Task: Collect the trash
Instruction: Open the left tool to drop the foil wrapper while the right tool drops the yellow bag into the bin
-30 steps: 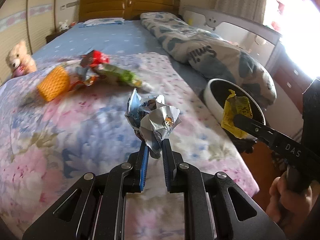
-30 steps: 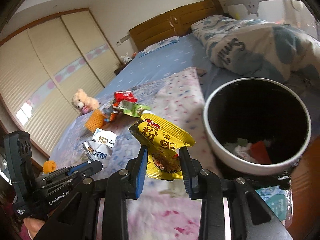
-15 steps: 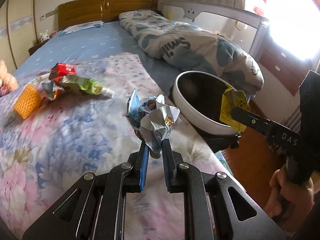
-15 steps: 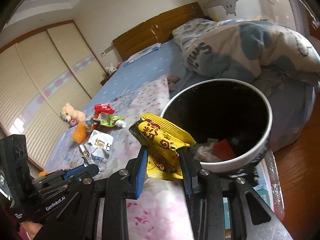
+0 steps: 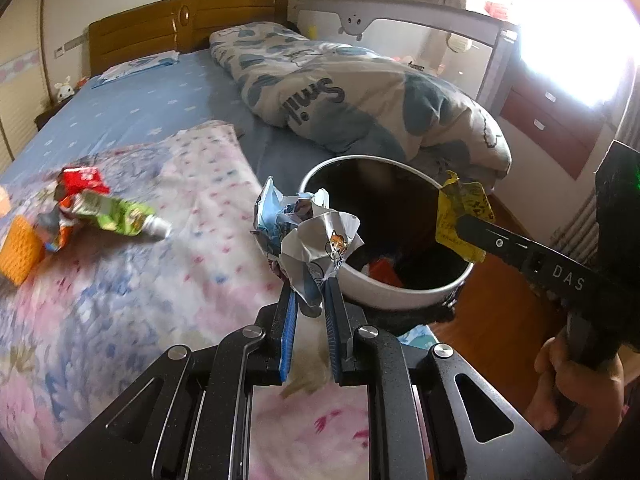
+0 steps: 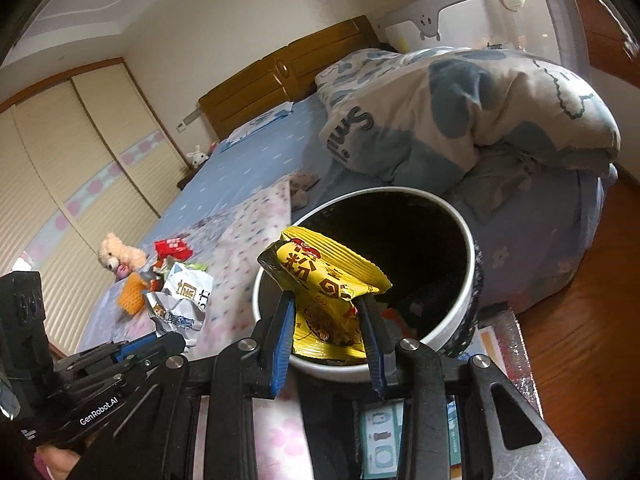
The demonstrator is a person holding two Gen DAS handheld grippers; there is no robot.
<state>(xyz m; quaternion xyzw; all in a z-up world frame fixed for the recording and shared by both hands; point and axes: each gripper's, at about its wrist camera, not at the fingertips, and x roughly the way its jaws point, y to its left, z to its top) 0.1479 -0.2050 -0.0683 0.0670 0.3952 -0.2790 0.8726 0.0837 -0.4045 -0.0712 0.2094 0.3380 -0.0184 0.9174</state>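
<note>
My left gripper (image 5: pixel 310 292) is shut on a crumpled silver and blue wrapper (image 5: pixel 308 236), held at the near left rim of the white trash bin (image 5: pixel 392 296). My right gripper (image 6: pixel 328 300) is shut on a yellow snack packet (image 6: pixel 328 288), held over the bin's (image 6: pixel 460 308) near rim. The packet (image 5: pixel 460 212) and right gripper (image 5: pixel 456 224) also show in the left wrist view, over the bin's right side. The left gripper (image 6: pixel 180 340) with its wrapper (image 6: pixel 180 300) shows in the right wrist view. The bin holds some red and white trash.
More trash lies on the floral sheet: a red wrapper (image 5: pixel 80 180), a green packet (image 5: pixel 120 216) and an orange piece (image 5: pixel 18 256). A folded quilt (image 5: pixel 360 104) lies behind the bin. A teddy bear (image 6: pixel 116 254) sits at the bed's far side. Wooden floor (image 6: pixel 580 320) lies to the right.
Both grippers have moved right, toward the bin. The yellow packet went from beside the bin to over its rim. The silver wrapper now reaches the bin's left edge.
</note>
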